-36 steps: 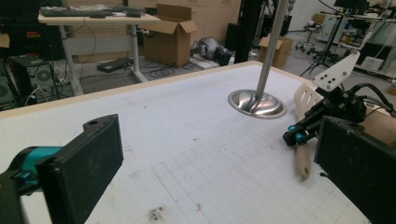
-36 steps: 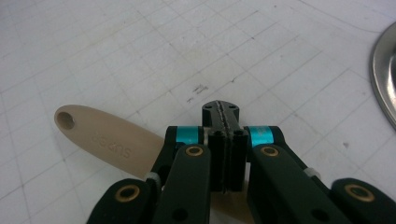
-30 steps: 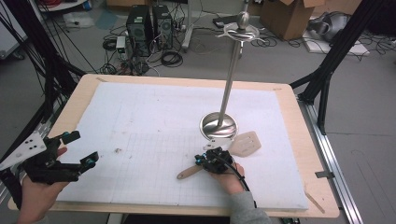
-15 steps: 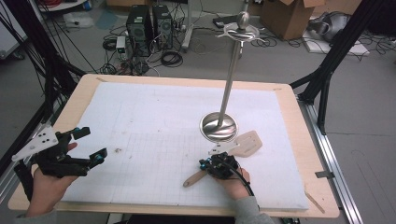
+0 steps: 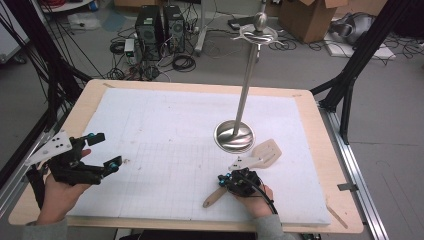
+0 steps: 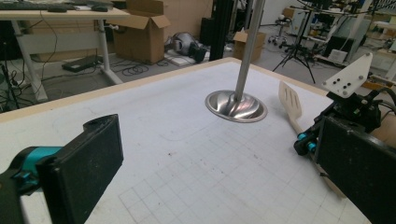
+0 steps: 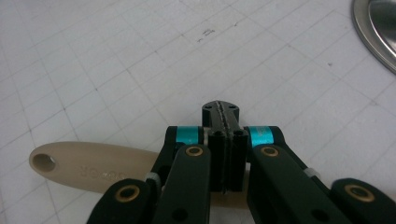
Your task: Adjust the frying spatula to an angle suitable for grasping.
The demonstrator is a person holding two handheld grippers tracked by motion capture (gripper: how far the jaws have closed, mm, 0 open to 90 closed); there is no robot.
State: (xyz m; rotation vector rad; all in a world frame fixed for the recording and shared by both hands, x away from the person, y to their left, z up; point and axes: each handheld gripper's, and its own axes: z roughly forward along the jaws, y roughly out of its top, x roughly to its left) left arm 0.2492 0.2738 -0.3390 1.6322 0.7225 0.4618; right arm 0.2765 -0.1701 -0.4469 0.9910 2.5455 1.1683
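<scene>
The left gripper (image 5: 97,152) has slid inward, jaws wide — the right gripper (image 7: 223,116) view shows closed jaws over the spatula (image 7: 88,165).

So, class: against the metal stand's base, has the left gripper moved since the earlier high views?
Yes. In the high view the left gripper has shifted up the picture and rightward over the white mat, closer to the stand's base.

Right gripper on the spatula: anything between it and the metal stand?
Nothing visible. The right gripper is shut on the spatula handle, whose slotted blade lies just beside the stand base. Bare white mat lies between them. The left gripper is open, far off at the table's left side.
</scene>
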